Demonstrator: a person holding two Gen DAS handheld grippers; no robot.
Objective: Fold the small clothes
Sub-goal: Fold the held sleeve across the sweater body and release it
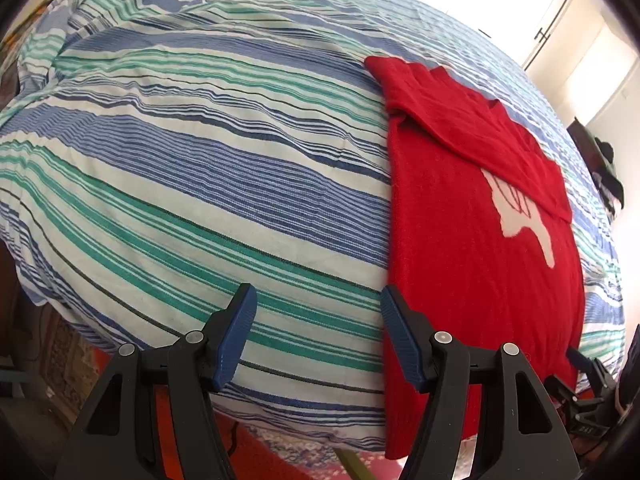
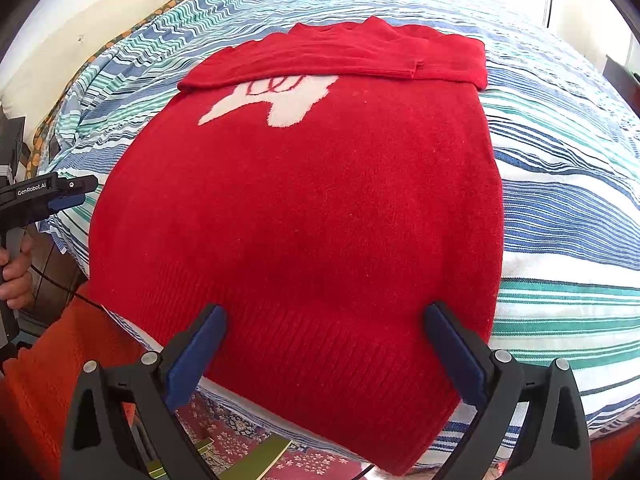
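A small red knit sweater (image 2: 304,208) with a white motif (image 2: 280,100) lies flat on the striped bedspread (image 2: 560,208). Both sleeves are folded across its chest at the far end, and its ribbed hem hangs over the near bed edge. My right gripper (image 2: 324,316) is open and empty just above the hem. In the left wrist view the sweater (image 1: 472,240) lies to the right. My left gripper (image 1: 318,300) is open and empty above the bedspread (image 1: 180,168), at the sweater's left edge. The left gripper also shows in the right wrist view (image 2: 70,192), and the right gripper in the left wrist view (image 1: 580,364).
The bed fills both views. A patterned red rug (image 2: 248,440) lies on the floor below the near bed edge. White cupboard doors (image 1: 540,8) stand beyond the bed. Dark furniture (image 1: 608,168) stands at the bed's right side.
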